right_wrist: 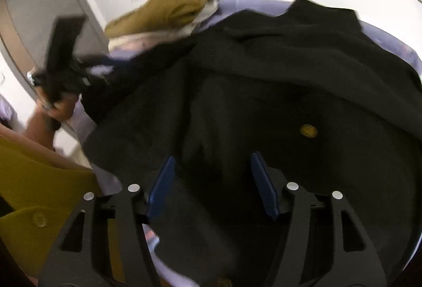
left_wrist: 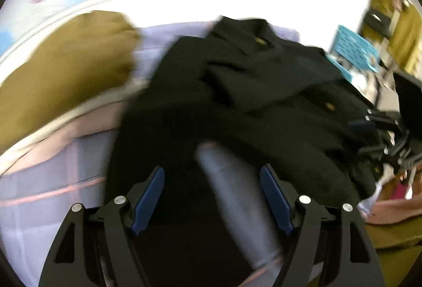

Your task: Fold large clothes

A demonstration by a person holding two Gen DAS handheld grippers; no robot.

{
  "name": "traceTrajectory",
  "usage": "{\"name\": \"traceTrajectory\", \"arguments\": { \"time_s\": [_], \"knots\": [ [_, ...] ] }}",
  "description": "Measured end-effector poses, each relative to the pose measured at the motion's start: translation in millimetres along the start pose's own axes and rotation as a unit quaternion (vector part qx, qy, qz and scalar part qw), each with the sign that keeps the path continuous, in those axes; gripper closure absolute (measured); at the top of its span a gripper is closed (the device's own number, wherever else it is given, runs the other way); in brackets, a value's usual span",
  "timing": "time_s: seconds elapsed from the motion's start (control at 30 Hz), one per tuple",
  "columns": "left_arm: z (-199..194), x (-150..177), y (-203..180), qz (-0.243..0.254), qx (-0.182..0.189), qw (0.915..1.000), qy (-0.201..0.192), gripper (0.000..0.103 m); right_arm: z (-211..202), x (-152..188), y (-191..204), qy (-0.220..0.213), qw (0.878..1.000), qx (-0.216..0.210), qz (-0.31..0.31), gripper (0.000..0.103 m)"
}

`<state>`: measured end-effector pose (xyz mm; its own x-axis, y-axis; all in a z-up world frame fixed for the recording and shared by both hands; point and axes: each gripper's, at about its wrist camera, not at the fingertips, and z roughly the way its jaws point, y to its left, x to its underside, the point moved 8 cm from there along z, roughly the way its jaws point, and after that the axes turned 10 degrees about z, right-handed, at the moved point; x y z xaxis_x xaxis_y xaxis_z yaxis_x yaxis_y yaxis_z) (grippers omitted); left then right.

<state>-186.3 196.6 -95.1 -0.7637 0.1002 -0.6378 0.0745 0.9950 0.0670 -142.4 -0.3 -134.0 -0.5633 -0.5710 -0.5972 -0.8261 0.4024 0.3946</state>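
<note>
Black coat (left_wrist: 250, 81) is lying at twelve o'clock from both grippers, left (left_wrist: 212, 197) and right (right_wrist: 212, 186); jaws standing apart, seemingly holding nothing.

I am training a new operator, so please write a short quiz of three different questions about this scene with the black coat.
1. True or false: the left gripper is shut on the black coat.
2. What colour are the coat's buttons?
A. silver
B. gold
C. white
3. Fill in: the other folded garment beside the coat is ____ in colour.

Key: 1 false, its jaws stand open above the coat. 2 B. 3 olive-brown.
</note>
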Motion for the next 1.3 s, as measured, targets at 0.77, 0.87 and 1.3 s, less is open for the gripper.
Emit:
{"name": "traceTrajectory", "arguments": {
  "time_s": [0.77,0.87,1.3],
  "knots": [
    [-23,64,59,-0.027,0.006,0.9995,0.018,0.073,125,1,206,0.054,0.957,-0.111,-0.263,0.030],
    [-31,50,64,-0.046,0.034,0.9984,0.003,0.076,149,-1,211,0.054,0.954,-0.061,-0.288,0.053],
    [-116,-51,93,-0.064,0.011,0.9836,-0.168,0.030,-43,-210,62,-0.156,0.956,-0.242,0.058,0.096]
  ]
}}
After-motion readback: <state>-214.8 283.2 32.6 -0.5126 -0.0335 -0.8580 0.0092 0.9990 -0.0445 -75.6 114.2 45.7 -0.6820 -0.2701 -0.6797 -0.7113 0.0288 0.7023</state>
